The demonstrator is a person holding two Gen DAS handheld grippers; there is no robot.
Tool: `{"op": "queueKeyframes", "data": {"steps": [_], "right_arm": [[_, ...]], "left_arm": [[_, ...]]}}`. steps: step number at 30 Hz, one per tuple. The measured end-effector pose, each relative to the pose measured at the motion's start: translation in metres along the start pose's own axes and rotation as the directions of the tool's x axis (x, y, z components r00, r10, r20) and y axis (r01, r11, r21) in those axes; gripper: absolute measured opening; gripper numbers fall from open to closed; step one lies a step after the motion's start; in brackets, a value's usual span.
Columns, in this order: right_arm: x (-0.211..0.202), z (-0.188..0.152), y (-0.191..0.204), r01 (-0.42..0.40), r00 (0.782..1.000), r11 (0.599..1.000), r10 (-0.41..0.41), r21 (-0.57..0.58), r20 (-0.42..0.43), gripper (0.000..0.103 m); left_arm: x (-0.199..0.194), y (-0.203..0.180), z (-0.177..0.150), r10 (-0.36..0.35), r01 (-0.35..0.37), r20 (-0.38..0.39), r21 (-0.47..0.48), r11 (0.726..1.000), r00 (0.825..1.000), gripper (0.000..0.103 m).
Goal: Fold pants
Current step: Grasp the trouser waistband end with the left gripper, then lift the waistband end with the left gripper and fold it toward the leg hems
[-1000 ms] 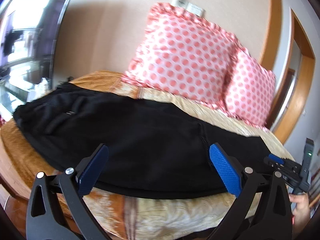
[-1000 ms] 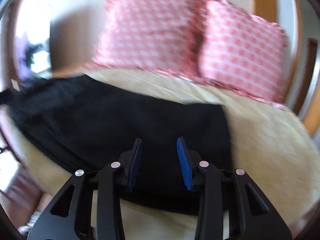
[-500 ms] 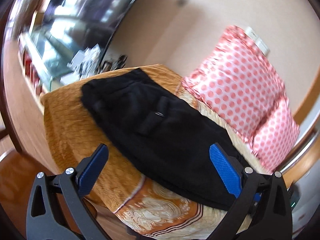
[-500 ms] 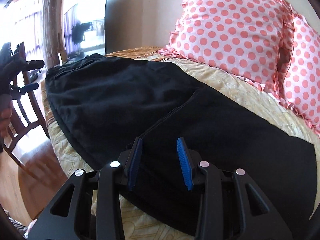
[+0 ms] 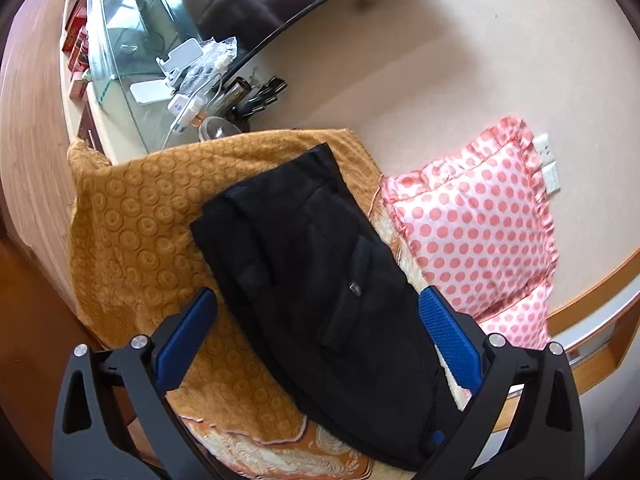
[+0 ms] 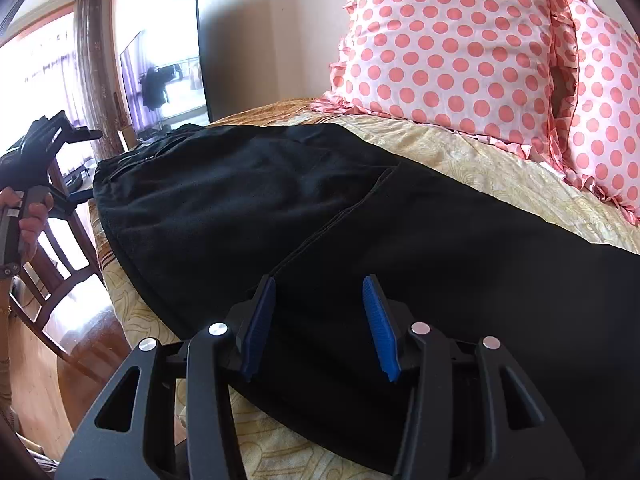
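The left tool (image 5: pixel 316 332) stood wide open and empty, held above the bed, with the waistband end of the black pants (image 5: pixel 320 280) lying directly ahead of it and spanning most of the gap between its blue pads (image 5: pixel 186 336). Just left of the tool lay the orange patterned blanket (image 5: pixel 132 240); to its right, beyond the pants, leaned a pink polka-dot pillow (image 5: pixel 476 232).

The right tool (image 6: pixel 318 324) was also open, though its jaws stood narrower, and it gripped nothing. The pants (image 6: pixel 320 208) stretched flat across the bed (image 6: pixel 480 156) straight ahead and beneath it, the long seam between the legs running away toward its upper right. Far to its left the person's hand (image 6: pixel 28 216) held the other tool's handle near the waistband; pillows (image 6: pixel 448 48) sat ahead on its right.

The garment looked already folded leg over leg, so the step in hand was probably taking hold of each end. To do it well, each tool should descend squarely onto an edge, pinching every layer together, so lifting one end toward the other keeps the fabric smooth rather than dragging the blanket along.
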State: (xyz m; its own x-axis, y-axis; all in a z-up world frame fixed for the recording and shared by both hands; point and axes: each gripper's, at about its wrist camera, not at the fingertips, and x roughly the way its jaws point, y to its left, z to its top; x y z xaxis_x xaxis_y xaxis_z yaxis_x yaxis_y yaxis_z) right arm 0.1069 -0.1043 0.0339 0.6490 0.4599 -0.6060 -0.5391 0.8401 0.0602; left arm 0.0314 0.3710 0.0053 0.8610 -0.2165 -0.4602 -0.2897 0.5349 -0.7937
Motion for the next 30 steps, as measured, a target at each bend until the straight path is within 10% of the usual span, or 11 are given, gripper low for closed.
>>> {"op": "queueKeyframes", "data": {"steps": [14, 20, 30], "right_arm": [[0.0, -0.001, -0.002, -0.009, 1.0, 1.0, 0.009, 0.013, 0.012, 0.048], [0.0, -0.001, -0.002, -0.01, 1.0, 1.0, 0.01, 0.012, 0.012, 0.048], [-0.033, -0.014, -0.012, -0.035, 0.994, 0.999, 0.033, 0.011, 0.102, 0.062]], "left_arm": [[0.012, 0.003, 0.009, -0.088, 0.088, -0.024, -0.008, 0.996, 0.996, 0.1], [0.017, 0.012, 0.004, -0.115, 0.113, -0.041, -0.055, 0.992, 0.992, 0.073], [0.02, 0.016, 0.002, 0.073, -0.074, -0.02, -0.054, 0.996, 0.997, 0.015]]}}
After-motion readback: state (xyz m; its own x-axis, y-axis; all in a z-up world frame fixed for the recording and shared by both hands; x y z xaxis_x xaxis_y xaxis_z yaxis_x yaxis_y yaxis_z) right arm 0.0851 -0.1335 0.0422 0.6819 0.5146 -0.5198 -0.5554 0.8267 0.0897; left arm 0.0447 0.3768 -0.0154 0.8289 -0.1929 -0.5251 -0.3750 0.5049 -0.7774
